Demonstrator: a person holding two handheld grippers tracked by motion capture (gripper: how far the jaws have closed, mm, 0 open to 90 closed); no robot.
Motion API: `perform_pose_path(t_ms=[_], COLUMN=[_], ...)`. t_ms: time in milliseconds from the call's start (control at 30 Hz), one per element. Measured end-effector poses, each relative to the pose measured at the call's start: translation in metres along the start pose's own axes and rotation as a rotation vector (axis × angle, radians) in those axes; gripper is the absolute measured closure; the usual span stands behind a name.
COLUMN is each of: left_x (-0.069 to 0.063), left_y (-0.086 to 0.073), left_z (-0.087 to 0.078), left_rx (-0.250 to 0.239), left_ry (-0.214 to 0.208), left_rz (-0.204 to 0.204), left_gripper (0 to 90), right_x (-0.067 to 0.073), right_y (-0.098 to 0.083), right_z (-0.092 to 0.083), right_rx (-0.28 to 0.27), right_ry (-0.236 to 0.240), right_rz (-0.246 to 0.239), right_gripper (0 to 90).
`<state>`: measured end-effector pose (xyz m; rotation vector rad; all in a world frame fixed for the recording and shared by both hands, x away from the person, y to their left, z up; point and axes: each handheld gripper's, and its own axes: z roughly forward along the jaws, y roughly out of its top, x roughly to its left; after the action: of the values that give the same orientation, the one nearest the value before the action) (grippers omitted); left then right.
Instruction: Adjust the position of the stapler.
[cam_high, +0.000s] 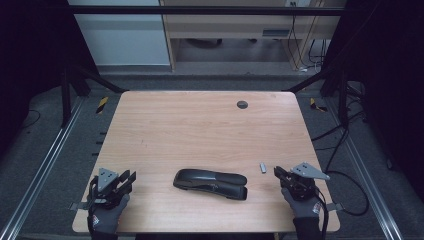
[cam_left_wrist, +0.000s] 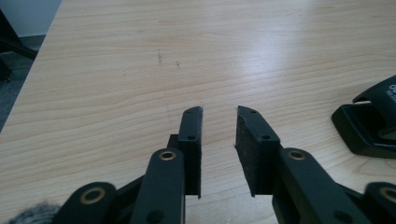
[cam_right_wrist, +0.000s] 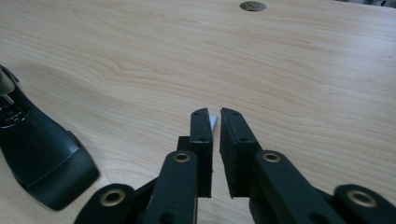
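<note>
The small metal piece (cam_high: 262, 167) near the table's (cam_high: 200, 125) right edge is approached by the narrowly parted, empty right gripper (cam_high: 278, 172), the left gripper (cam_high: 131, 176) is held slightly open and empty, and a closing pinch is judged next.

wooden table (cam_high: 200, 125); round dark grommet (cam_high: 242, 104) near far edge; cables (cam_high: 345, 135) on floor right.

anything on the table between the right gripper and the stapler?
Yes, in the high view a small silver piece lies on the table between the right gripper and the black stapler, close to the fingers. Otherwise bare wood.
</note>
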<state>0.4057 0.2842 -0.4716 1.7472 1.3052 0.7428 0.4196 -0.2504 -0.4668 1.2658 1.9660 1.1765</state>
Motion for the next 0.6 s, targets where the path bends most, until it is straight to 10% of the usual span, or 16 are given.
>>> perform_pose_path(t_ms=[600], left_x=[-0.008], left_y=[0.007], left_z=[-0.002], left_rx=[-0.011], left_ry=[-0.053], left_rz=[0.021], left_gripper=[89.4], right_x=[0.039], right_y=[-0.008], right_z=[0.009], right_rx=[0.054], right_ry=[0.154], right_rz=[-0.057], right_gripper=[90.0])
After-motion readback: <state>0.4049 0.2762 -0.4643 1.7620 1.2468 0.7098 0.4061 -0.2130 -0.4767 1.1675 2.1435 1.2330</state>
